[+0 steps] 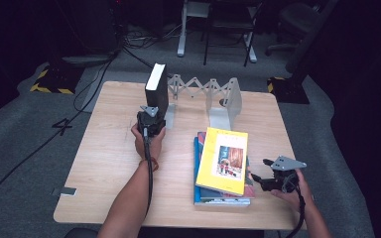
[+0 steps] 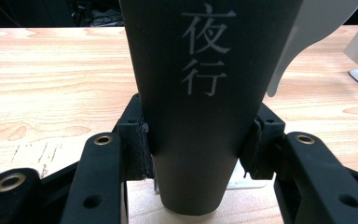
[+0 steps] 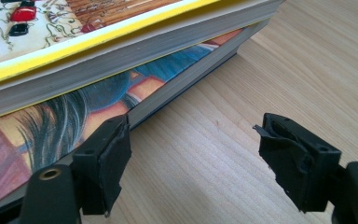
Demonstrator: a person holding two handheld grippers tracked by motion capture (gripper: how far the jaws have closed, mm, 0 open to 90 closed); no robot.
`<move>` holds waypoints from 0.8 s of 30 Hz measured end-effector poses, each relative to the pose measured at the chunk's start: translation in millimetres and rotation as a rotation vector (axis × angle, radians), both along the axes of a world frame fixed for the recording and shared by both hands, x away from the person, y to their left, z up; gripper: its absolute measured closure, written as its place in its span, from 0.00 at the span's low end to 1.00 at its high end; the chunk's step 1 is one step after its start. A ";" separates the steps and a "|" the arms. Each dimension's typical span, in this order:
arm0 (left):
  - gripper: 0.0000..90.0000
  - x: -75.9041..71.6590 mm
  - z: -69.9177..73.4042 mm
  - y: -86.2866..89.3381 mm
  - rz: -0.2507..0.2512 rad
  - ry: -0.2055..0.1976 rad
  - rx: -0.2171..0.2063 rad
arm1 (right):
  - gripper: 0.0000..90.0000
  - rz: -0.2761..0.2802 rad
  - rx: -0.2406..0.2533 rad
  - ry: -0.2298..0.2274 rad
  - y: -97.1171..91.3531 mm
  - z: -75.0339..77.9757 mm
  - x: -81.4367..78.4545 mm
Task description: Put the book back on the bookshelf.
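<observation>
Nearest me, at the table's front right, my right gripper sits low beside a stack of books. Its jaws stand spread with nothing between them. In the right gripper view, one pad is at the edge of the stack's lower book, though I cannot tell whether it touches; the other pad is out over bare wood. A yellow book lies flat on top of the stack, its picture cover facing up.

Farther in, left of the stack, my left gripper pinches a black book and holds it upright. In the left gripper view, both pads press the book's two sides near its lower end, and pale characters run down the spine facing me. The book's lower end is just above the wood there.

Just behind and right of the black book, near the table's far edge, stands a grey expanding book rack, its zigzag lattice stretched between two upright end plates. The black book is right beside the rack's left end; I cannot tell whether they touch.

Beyond the table lie grey carpet, cables and chair legs in the dark.
</observation>
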State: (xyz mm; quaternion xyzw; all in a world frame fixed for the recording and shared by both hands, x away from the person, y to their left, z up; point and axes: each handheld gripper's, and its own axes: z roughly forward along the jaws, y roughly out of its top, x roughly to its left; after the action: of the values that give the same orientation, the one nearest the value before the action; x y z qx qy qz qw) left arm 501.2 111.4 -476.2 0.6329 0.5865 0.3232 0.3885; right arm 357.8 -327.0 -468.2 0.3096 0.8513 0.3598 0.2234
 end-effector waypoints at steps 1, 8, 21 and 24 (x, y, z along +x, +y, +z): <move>0.58 0.0 -0.3 -0.2 0.004 -0.002 -0.004 | 0.28 0.001 0.001 0.001 -0.2 -0.1 0.1; 0.57 2.3 0.3 -2.2 0.019 0.000 -0.011 | 0.28 -0.002 0.002 0.003 -0.2 -0.4 0.1; 0.43 -8.2 6.9 14.4 -0.065 -0.008 -0.035 | 0.30 0.000 -0.014 0.008 0.6 0.1 -0.9; 0.41 -11.0 6.4 20.3 -0.092 0.008 -0.022 | 0.30 0.002 -0.020 0.004 1.1 0.8 -1.4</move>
State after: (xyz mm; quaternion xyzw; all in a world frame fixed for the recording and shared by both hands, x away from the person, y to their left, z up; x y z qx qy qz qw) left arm 490.2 131.6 -469.8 0.6562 0.5620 0.2958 0.4076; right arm 356.4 -325.9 -467.3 0.3070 0.8556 0.3511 0.2244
